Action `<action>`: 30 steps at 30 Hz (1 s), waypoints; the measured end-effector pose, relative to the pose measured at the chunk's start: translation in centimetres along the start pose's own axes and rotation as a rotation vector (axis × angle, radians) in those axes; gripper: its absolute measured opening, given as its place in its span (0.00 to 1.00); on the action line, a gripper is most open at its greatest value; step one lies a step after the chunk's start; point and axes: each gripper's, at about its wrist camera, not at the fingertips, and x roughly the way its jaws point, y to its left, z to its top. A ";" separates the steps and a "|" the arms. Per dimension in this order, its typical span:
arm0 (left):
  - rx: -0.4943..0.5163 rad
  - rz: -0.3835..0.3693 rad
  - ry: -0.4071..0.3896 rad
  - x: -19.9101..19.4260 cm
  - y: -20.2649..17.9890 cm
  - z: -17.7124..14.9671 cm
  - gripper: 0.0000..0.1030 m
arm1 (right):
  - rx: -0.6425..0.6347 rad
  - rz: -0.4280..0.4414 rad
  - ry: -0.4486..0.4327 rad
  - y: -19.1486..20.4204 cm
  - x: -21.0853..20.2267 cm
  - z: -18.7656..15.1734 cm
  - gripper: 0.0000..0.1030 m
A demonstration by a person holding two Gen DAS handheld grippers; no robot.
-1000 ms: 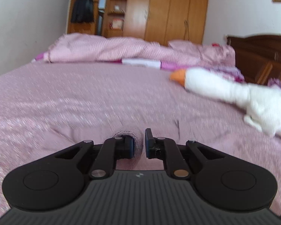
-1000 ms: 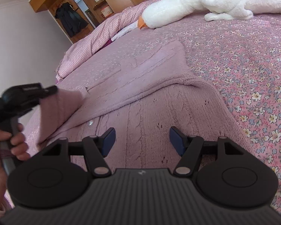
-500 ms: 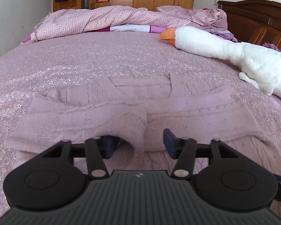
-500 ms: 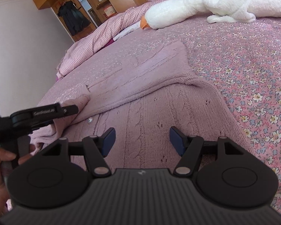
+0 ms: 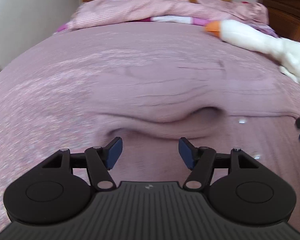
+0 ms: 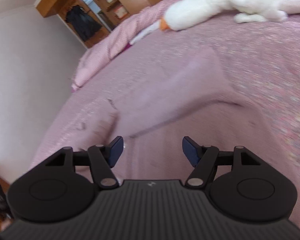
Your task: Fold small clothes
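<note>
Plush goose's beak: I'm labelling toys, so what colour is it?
Orange, on the white plush goose's beak, clearest in the left wrist view.

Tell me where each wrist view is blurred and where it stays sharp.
Left wrist view: the sweater and bedspread are smeared by motion, while the left gripper, jaws apart, stays crisp. Right wrist view: the same smear over the sweater and goose, with the right gripper sharp; fisheye bends the bed edge.
</note>
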 end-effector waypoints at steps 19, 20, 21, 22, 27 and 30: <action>-0.107 0.096 0.023 2.1 5.2 -1.1 0.68 | -0.065 0.093 0.314 9.1 13.9 2.5 0.13; -0.104 0.096 0.020 2.2 5.2 -1.2 0.68 | -0.096 0.093 0.314 9.6 13.9 2.7 0.13; -0.103 0.096 0.018 2.2 5.2 -1.2 0.68 | -0.140 0.101 0.287 10.3 13.5 3.1 0.12; -0.105 0.095 0.017 2.3 5.2 -1.2 0.68 | -0.202 0.112 0.241 11.1 12.8 3.4 0.12; -0.100 0.093 0.010 2.4 5.2 -1.5 0.68 | -0.449 0.057 0.048 13.4 10.5 4.2 0.12; -0.098 0.097 0.008 2.5 5.1 -1.5 0.69 | -0.438 0.001 0.112 11.6 12.1 4.0 0.12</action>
